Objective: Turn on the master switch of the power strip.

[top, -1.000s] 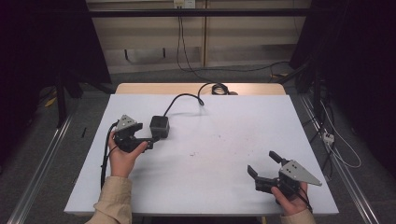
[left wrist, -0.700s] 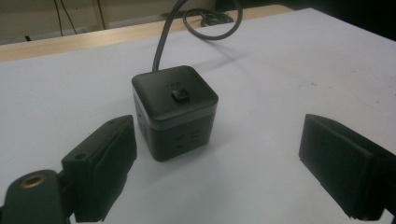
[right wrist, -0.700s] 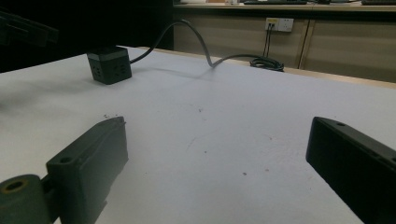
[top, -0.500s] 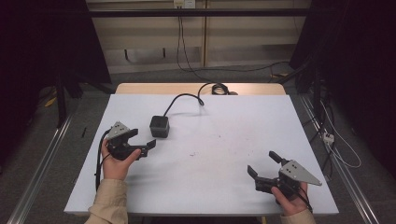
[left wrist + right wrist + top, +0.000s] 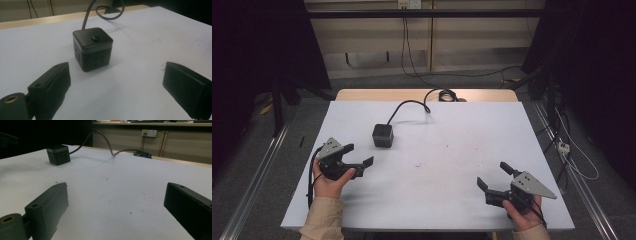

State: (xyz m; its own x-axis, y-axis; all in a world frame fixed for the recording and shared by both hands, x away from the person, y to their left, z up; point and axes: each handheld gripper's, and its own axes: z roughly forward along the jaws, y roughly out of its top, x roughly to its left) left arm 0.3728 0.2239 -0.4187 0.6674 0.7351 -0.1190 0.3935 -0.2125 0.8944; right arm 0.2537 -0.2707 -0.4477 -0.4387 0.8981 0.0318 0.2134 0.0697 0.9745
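You've got two grippers on the white table (image 5: 452,200), and both stand with jaws spread wide and nothing between them. One black cube (image 5: 92,48) sits just ahead of your left gripper (image 5: 357,162), a little toward its left jaw, with one cable (image 5: 87,17) running off its far side. Your right gripper (image 5: 497,177) is well apart from that cube, which lies far ahead beyond its left jaw.

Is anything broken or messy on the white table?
Nothing looks broken or spilled. The black cube sits flat and upright on the white table, its cord trailing off the far edge. A few tiny specks dot the tabletop, nothing more.
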